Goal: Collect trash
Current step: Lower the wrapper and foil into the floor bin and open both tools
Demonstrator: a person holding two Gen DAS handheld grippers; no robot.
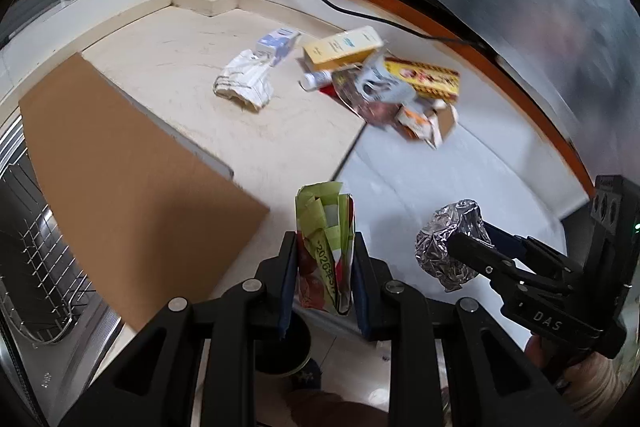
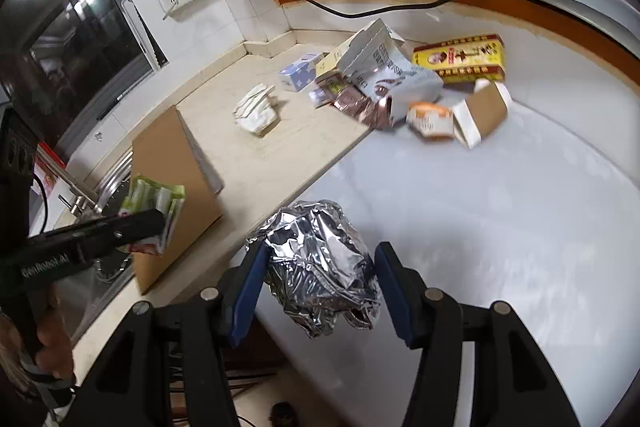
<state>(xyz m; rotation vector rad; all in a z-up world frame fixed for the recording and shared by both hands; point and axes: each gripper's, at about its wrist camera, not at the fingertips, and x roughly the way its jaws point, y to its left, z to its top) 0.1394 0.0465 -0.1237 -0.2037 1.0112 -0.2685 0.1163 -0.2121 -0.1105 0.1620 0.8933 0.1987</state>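
My left tongs (image 1: 325, 267) clamp a green wrapper (image 1: 326, 247); my right tongs (image 2: 320, 279) grip a foil ball (image 2: 320, 267) between their pads, above the surface (image 2: 280, 155).

Both grippers (image 1: 325, 275) (image 2: 318, 281) clamped, angled downward

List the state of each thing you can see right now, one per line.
Left tool: shut on green carton.
Green carton: crushed, held off the counter.
Right tool: shut on foil ball.
Foil ball: crumpled, held.
Yellow box: lying flat.
Brown box: open, tipped over.
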